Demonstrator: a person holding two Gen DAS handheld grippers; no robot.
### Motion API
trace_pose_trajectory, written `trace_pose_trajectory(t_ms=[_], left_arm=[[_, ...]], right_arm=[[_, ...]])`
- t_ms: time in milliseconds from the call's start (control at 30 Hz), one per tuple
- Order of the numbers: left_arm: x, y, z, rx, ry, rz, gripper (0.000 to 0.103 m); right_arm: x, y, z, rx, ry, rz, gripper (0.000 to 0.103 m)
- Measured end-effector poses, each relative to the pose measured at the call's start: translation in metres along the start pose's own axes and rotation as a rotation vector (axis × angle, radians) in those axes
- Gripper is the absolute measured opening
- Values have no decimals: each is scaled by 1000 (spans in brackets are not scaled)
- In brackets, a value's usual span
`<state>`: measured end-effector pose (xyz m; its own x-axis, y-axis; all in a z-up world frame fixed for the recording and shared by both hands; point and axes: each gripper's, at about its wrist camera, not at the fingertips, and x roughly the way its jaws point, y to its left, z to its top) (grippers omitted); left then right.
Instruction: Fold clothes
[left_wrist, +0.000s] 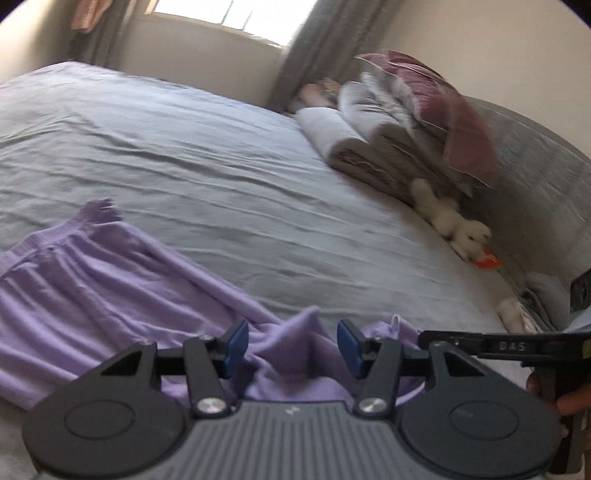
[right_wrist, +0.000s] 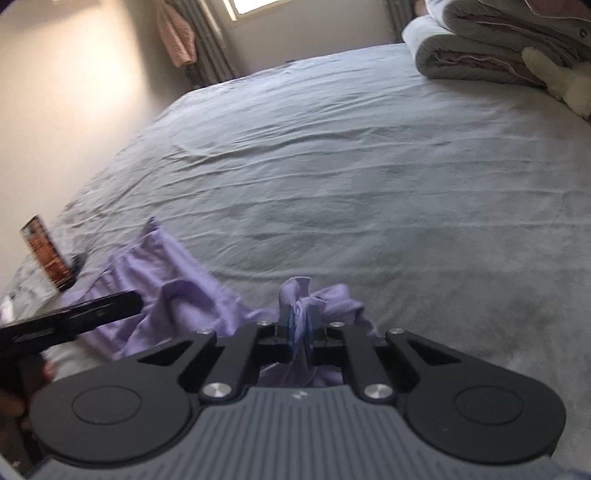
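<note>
The right gripper (right_wrist: 300, 332) is pinched on a bunched fold of the purple garment (left_wrist: 92, 288), cloth sticking up between its pads. The left gripper (left_wrist: 291, 345) stands half open, a ridge of the same cloth rising between its blue pads (left_wrist: 236, 343) without either pad pressing it. The garment lies near the bed's (left_wrist: 221, 166) front edge, its waistband (left_wrist: 55, 236) spread to the left and the gripped end crumpled. Beyond it the grey sheet (right_wrist: 332, 166) runs wide and bare to the far edge under the window (left_wrist: 229, 14). Along the headboard (left_wrist: 535, 177) side lie folded quilts (left_wrist: 369, 140), a pillow (left_wrist: 443, 110) and a white plush toy (left_wrist: 454, 221). A small box (right_wrist: 46, 254) stands by the left edge.
</note>
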<state>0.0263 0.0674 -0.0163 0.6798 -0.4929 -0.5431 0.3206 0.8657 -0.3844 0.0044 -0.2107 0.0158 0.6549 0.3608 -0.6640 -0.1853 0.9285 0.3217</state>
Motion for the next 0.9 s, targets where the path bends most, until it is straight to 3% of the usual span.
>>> trace_pose_trajectory(t_ms=[133, 467, 567, 600, 700, 800, 900], left_arm=[[7, -4, -4, 5, 30, 13, 54], [16, -10, -7, 27, 39, 53, 52], [18, -7, -6, 3, 38, 49, 52], [18, -7, -5, -5, 36, 45, 48], [20, -9, -4, -14, 33, 23, 33], [22, -12, -5, -9, 36, 20, 21], [24, -15, -7, 12, 53, -1, 8]], right_arm=[[-17, 4, -15, -52, 27, 48, 10], [3, 10, -53, -158, 251, 94, 12], [-5, 8, -46, -150, 240, 105, 15], [-10, 7, -42, -149, 226, 110, 19], [-24, 2, -32, -163, 134, 59, 51], [-24, -7, -25, -174, 83, -56, 52], [-9, -11, -29, -194, 112, -131, 52]])
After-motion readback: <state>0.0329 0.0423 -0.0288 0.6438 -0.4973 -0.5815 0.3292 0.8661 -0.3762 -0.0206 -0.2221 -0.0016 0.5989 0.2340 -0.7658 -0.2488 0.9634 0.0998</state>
